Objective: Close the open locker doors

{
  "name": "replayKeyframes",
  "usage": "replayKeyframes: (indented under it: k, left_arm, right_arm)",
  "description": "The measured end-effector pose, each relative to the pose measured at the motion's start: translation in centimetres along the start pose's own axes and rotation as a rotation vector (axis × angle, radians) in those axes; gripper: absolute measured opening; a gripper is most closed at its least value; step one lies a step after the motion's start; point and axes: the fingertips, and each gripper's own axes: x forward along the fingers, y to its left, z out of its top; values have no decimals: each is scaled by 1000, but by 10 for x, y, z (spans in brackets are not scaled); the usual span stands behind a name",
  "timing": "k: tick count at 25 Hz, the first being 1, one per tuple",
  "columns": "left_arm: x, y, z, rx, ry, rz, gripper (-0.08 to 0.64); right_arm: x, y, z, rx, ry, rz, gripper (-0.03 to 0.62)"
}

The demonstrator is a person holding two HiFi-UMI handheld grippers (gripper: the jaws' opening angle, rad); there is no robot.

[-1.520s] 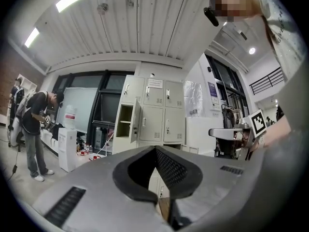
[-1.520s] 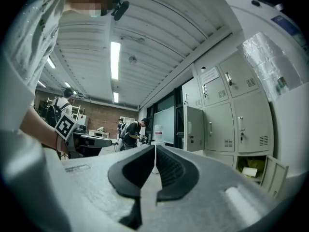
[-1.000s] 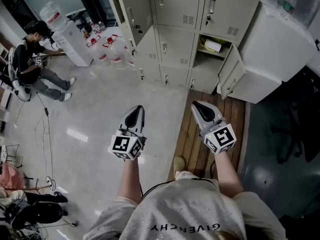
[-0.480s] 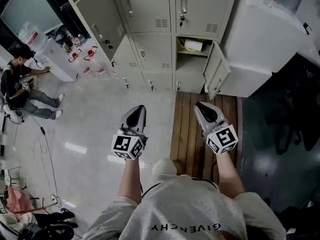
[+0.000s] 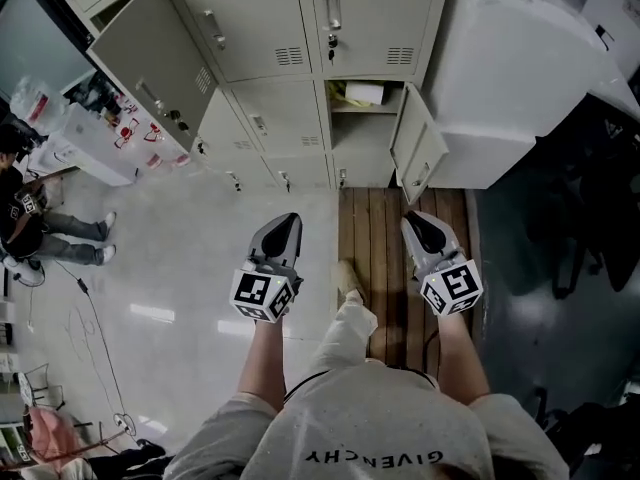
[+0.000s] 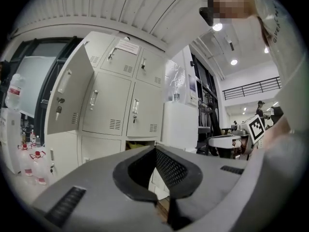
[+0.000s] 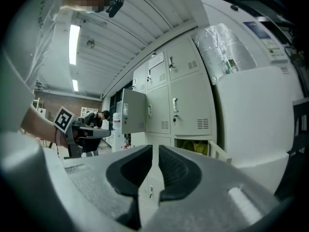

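A bank of beige lockers fills the top of the head view. One tall upper door swings wide open at the left, also seen as the open door and the open door. A small lower door stands ajar at the right, beside a compartment holding a yellowish bundle. My left gripper is shut and empty, well short of the lockers. My right gripper points at the ajar lower door. Its jaws are opening, a thin slit between them with nothing in it.
A large white cabinet stands against the lockers' right side. A strip of wooden flooring runs under my right arm, and my foot steps onto it. Water bottles and a seated person are at the far left.
The lockers have drawn nearer and slid toward the view's left as I walk forward. Both grippers stay held out in front as before.
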Motion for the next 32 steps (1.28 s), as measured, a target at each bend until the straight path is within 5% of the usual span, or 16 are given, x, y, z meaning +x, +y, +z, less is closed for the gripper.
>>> replayKeyframes:
  k: [16,32]
  left_arm:
    - [134,41,-62,-63,98,-89,-3]
    - [174,70,-118,-114,172,-109,-3]
  right_arm:
    - [47,-128,-72,94,125,-220,48]
    - [79,-244,-113,167,120,-438,121]
